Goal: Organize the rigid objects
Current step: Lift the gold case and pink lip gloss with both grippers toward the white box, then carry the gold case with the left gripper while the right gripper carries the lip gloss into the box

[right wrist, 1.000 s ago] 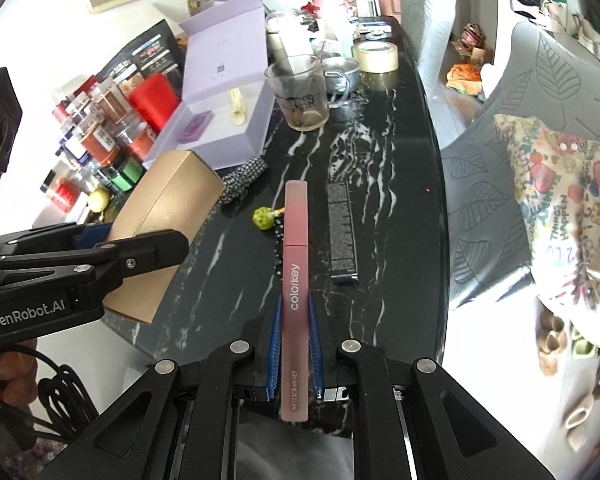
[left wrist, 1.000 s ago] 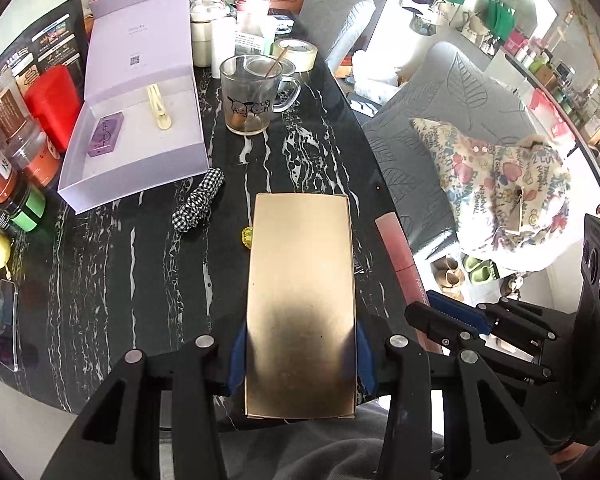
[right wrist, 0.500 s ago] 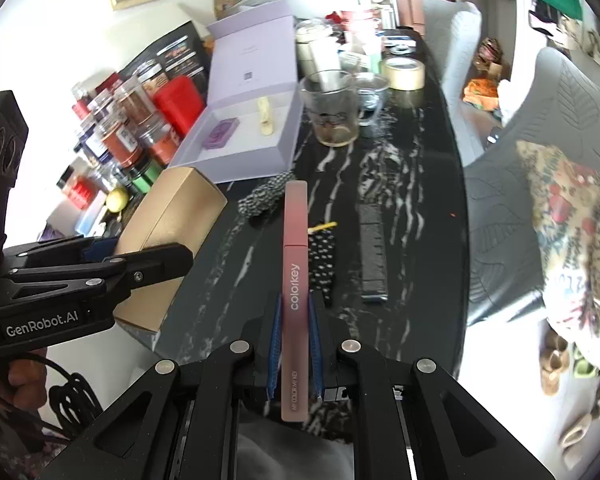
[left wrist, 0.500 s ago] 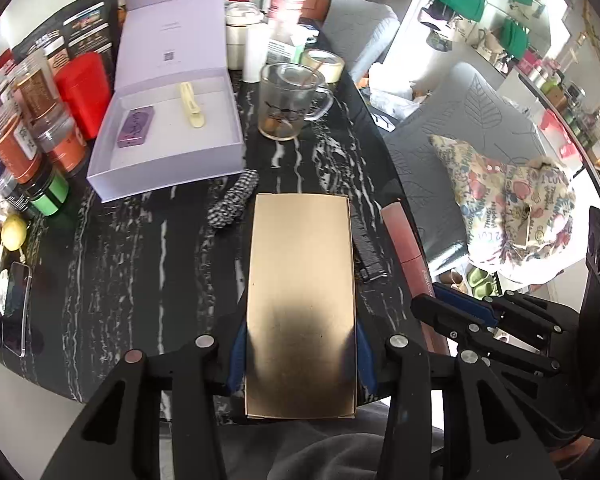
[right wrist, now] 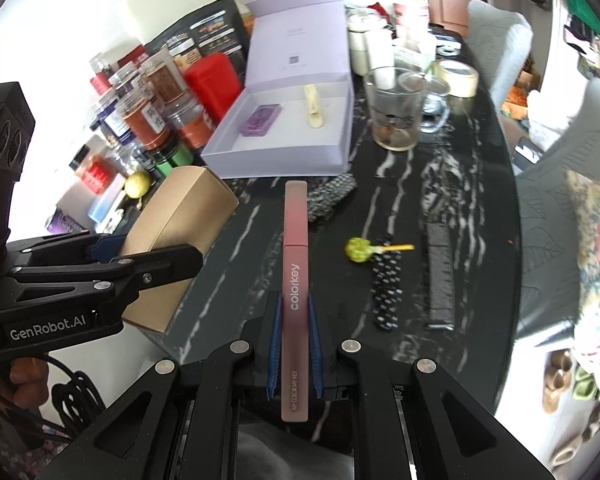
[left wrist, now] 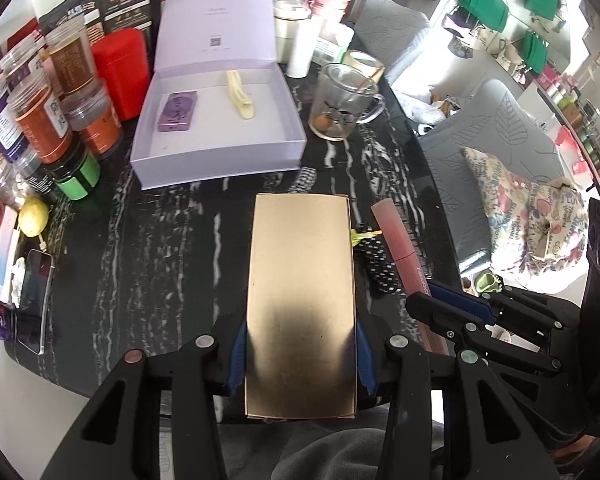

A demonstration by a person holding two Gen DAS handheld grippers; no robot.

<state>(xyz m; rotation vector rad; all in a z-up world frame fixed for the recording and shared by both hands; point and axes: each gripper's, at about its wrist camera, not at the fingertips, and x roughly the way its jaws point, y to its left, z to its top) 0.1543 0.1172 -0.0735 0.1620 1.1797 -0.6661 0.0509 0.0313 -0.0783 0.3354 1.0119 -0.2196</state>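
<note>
The gold box (left wrist: 301,304) sits clamped in the left tool (left wrist: 301,354), lower centre of its view; the right tool (right wrist: 295,350) grips the pink lipstick tube (right wrist: 295,276). The open lilac box (left wrist: 220,120) waits upper left on the bench (left wrist: 140,264). Probably best to lower each item flat (clear of the purple case (left wrist: 178,111) and cream clip (left wrist: 240,95)) before letting go.

On the table (right wrist: 480,184): open box (left wrist: 220,152) at the far left, jars (left wrist: 40,120) left of it, glass mug (left wrist: 340,104) to its right. In the box: small case (left wrist: 178,112) left of clip (left wrist: 240,94). Nearer, lollipop (right wrist: 358,249) left of comb (right wrist: 440,276); dotted band (right wrist: 386,292) between them.
</note>
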